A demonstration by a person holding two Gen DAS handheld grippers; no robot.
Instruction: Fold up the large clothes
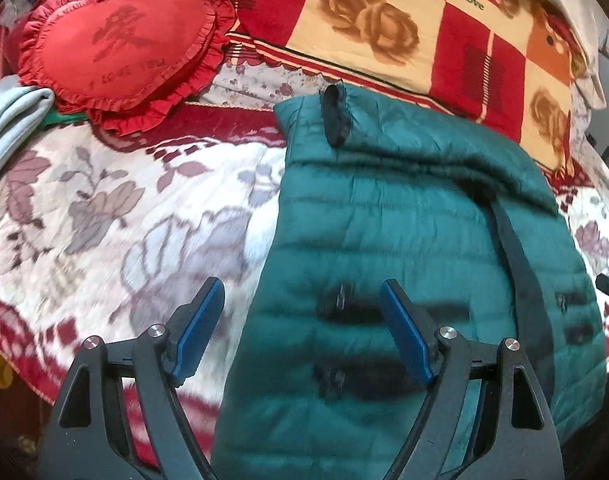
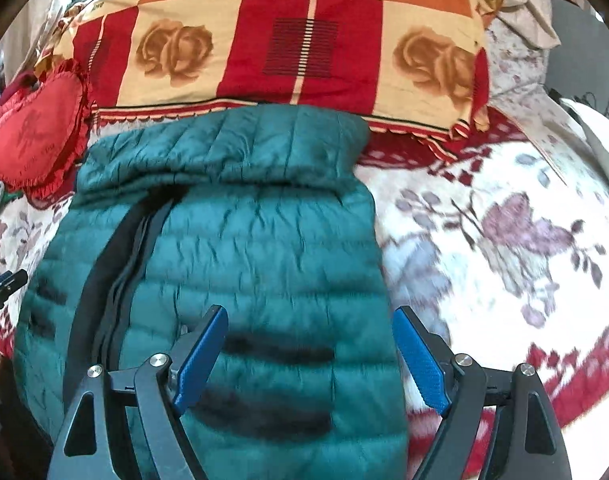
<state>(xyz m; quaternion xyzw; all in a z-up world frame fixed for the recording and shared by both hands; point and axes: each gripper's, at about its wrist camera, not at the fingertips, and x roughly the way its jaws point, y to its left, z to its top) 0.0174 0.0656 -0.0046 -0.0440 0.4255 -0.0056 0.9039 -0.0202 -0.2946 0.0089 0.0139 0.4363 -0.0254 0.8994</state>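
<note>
**Inspector:** Start with the garment.

**Assistant:** A teal quilted puffer jacket [image 1: 404, 220] lies flat on the bed, on a white blanket [image 1: 104, 220] with mauve flowers and a dark red border. It is narrowed into a long panel: both sides appear to be turned in, and a black zipper band [image 1: 524, 280] runs lengthwise down it. The far end is folded over, with a dark cuff [image 1: 335, 118] resting on that fold.

**Inspector:** Tools?

**Assistant:** The left gripper [image 1: 302, 328] hangs over the jacket's left edge, blue pads spread wide, nothing between them. One pad is above the blanket, the other above the quilting. Whether either touches the fabric, I cannot tell. The right gripper [image 2: 310, 356] sits likewise over the right edge, also spread wide and empty. In the right view, the jacket [image 2: 244, 248] fills the space under its left pad.

**Inspector:** Surroundings?

**Assistant:** Beyond the jacket's far end, a checked red, orange and cream cover [image 1: 384, 20] with rose prints and the word "love". To the far left, a red heart-shaped frilled cushion [image 1: 120, 44]. Just beside it, a grey folded cloth [image 1: 8, 120]. The near parts of both views are blurred.
</note>
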